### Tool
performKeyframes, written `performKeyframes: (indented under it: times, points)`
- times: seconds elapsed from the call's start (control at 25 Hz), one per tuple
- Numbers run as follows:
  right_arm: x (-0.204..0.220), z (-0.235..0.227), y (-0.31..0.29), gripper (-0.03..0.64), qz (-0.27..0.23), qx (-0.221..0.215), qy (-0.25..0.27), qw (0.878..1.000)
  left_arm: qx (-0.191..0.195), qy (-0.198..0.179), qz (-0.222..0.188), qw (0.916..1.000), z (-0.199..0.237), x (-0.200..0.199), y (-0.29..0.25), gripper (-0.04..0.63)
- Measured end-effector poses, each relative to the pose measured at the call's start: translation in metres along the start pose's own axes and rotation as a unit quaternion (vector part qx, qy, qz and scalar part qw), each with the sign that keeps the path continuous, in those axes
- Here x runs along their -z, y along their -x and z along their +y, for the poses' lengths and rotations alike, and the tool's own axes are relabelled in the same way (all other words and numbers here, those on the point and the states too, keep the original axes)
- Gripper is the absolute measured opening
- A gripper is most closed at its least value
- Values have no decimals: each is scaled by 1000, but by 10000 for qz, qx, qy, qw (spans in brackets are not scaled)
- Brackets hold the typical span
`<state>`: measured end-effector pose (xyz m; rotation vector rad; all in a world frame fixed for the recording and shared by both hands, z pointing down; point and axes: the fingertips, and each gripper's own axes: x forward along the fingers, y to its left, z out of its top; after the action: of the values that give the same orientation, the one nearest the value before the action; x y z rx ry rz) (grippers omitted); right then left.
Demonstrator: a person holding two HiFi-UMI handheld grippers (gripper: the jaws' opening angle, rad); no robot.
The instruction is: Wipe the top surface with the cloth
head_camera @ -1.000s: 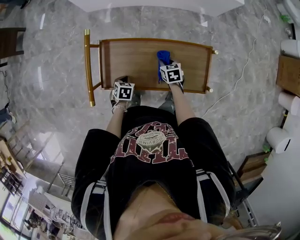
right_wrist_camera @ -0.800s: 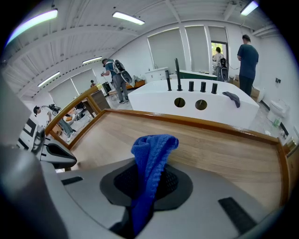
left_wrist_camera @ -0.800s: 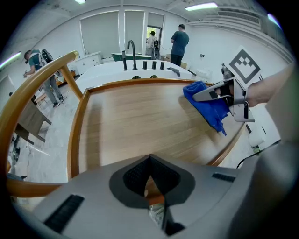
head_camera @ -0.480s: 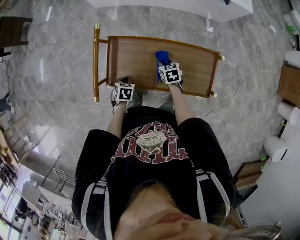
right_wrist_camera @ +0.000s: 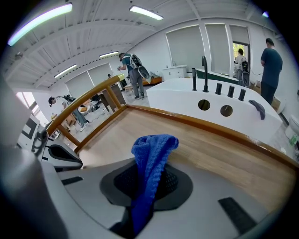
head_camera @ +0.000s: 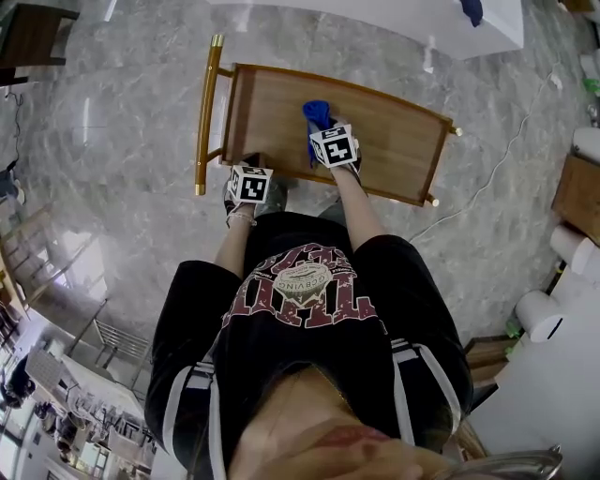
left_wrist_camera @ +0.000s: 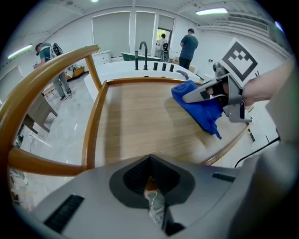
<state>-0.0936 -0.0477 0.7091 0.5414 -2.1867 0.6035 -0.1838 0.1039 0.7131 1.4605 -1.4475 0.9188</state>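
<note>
The cart's wooden top [head_camera: 272,117] has a low raised rim all round, like a tray. A gold handle [head_camera: 208,112] stands along its left end. In the head view the top lies tilted in the upper middle of the frame. Grey floor [head_camera: 112,141] spreads on its left and right sides. A white counter [head_camera: 375,19] runs along the upper edge of the frame, just past the far rim. A white cable [head_camera: 497,169] trails over the floor at the right.

The bare wood runs wide to the left of the cloth [head_camera: 317,114], and also to its right. The cloth is blue and sits on the top near the middle, closer to the far rim.

The right gripper [head_camera: 323,131] is clamped on the cloth. In the right gripper view the cloth [right_wrist_camera: 149,158] stands up from between the closed jaws and folds over.

The left gripper [head_camera: 249,171] is at the near rim, by the left corner. Its jaws are pressed together. A small orange and pale bit [left_wrist_camera: 152,193] shows in the crack; I cannot tell what it is.
</note>
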Motion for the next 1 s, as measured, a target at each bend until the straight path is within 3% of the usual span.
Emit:
performKeyframes:
  times: [1.0]
  points:
    - [-37, 92, -58, 55, 186, -844, 829, 9928, -370, 884, -314, 9949, 44, 20, 25, 48]
